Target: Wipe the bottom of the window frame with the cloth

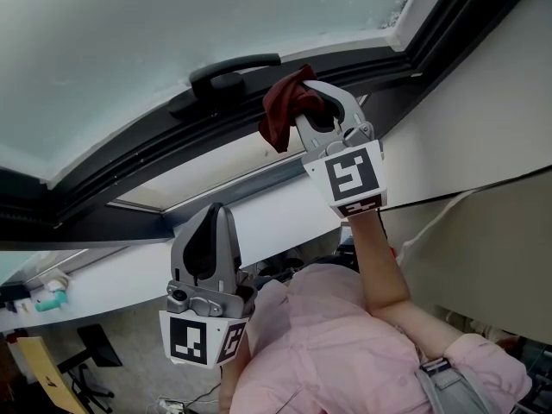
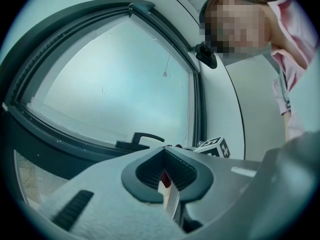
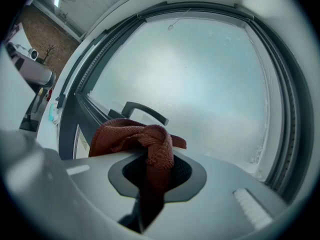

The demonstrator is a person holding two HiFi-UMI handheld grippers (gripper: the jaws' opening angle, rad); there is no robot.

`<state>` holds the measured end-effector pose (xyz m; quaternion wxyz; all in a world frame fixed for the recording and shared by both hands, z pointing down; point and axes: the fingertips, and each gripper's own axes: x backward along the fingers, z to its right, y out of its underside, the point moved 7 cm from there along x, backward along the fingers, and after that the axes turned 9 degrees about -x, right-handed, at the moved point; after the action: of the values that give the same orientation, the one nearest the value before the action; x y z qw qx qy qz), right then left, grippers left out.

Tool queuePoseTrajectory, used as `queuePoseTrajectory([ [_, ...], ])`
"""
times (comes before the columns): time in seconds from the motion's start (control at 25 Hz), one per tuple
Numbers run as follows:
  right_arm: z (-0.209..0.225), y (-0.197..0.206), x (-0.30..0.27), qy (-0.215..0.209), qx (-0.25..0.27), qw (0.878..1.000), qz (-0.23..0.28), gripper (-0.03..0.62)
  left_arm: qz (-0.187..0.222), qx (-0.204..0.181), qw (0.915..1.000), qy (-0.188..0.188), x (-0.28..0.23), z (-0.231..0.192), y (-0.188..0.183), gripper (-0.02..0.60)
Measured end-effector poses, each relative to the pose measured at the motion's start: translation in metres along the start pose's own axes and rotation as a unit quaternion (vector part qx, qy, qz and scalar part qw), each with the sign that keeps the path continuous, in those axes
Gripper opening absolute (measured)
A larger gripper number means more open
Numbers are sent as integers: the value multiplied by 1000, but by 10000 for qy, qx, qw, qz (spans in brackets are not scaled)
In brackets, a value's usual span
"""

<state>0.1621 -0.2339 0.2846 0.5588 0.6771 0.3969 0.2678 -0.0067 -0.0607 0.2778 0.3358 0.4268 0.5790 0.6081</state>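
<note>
The cloth (image 3: 145, 144) is dark red woven fabric, matt, with a coarse ribbed weave; the window frame (image 1: 129, 158) is dark, smooth and matt; its handle (image 1: 228, 74) has the same dull black finish; the glass (image 1: 172, 24) looks hazy; the left gripper (image 2: 165, 176) and right gripper (image 3: 155, 169) are smooth grey plastic, faintly sheened; their pads (image 2: 150, 171) are dark, finely ribbed, rubbery; the person's shirt (image 1: 328, 352) is soft pink cloth.

Right gripper (image 3: 155, 171), grey plastic, two jaws with dark ribbed pads: jaws were closed on the cloth.
Rust-red woven cloth (image 3: 142, 139): pinched between the pads, bunched and spilling left over the jaw tops.
Dark lever handle (image 3: 145, 111): just behind the cloth.
Frosted glass pane (image 3: 200, 69): pale, filling the background.
Dark grey window frame (image 3: 82, 116): bordered the pane.
</note>
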Motion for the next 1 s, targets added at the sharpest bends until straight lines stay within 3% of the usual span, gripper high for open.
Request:
queuePoseTrajectory([
  [0.52, 19, 5, 5, 40, -122, 9999, 58, 58, -40, 150, 9999, 24, -8, 7, 7, -3],
  [0.72, 28, 6, 8, -4, -145, 9998, 137, 58, -324, -152, 9994, -28, -8, 15, 16, -3],
  [1.0, 32, 7, 10, -188, -241, 9992, 250, 58, -396, -222, 9989, -76, -6, 32, 19, -3],
])
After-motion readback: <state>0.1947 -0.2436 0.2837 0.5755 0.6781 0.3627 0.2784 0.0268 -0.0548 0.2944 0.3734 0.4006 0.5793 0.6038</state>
